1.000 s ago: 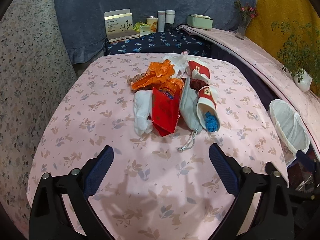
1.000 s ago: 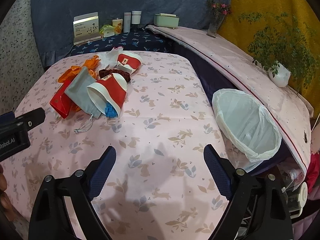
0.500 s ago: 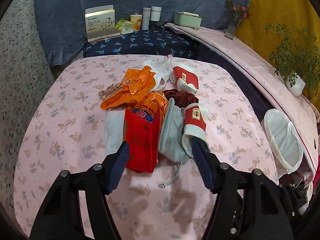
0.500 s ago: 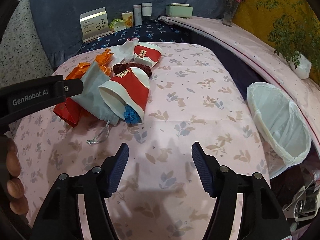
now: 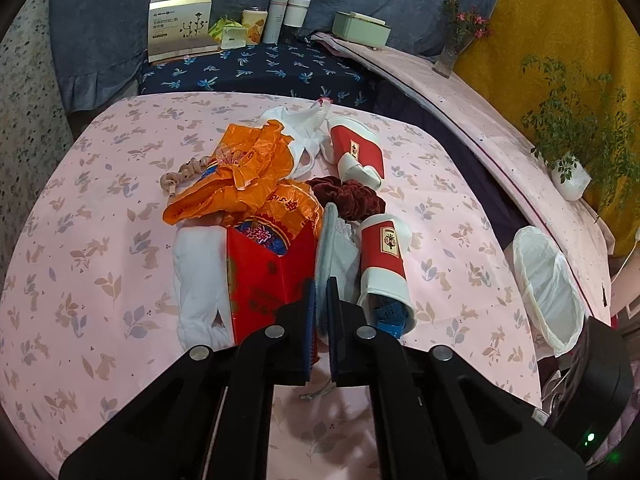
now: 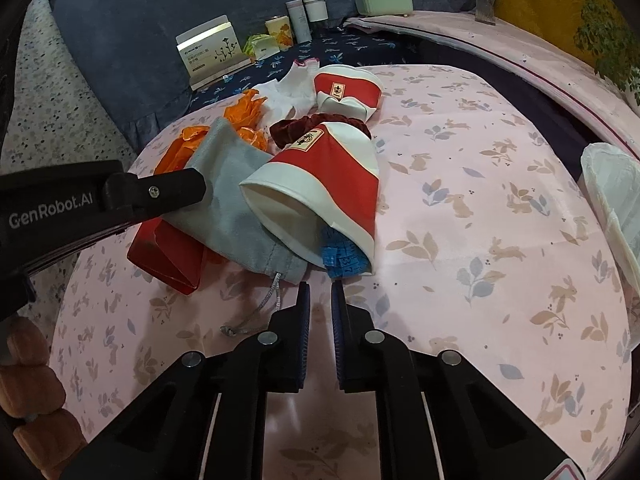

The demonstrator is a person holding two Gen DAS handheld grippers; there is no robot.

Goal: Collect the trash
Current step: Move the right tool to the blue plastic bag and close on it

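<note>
A pile of trash lies on the pink table (image 5: 100, 248): an orange plastic bag (image 5: 240, 168), a red paper bag (image 5: 268, 276), a grey drawstring pouch (image 6: 236, 208), two red-and-white paper cups (image 5: 384, 260) (image 5: 356, 148), a dark red scrunchie (image 5: 344, 196) and white cloth (image 5: 196, 280). My left gripper (image 5: 321, 292) is shut on the edge of the grey pouch (image 5: 326, 240). My right gripper (image 6: 320, 292) is shut and empty just in front of the near cup (image 6: 320, 196), which holds a blue tape (image 6: 342, 258).
A bin lined with a white bag (image 5: 548, 284) stands off the table's right edge, also seen in the right wrist view (image 6: 612, 200). Boxes and jars (image 5: 180, 24) stand on the dark blue surface behind. A potted plant (image 5: 572, 172) sits on the right ledge.
Both grippers have moved forward to the pile and closed. The left jaws now pinch the grey pouch; the right jaws closed on nothing in front of the near cup.
</note>
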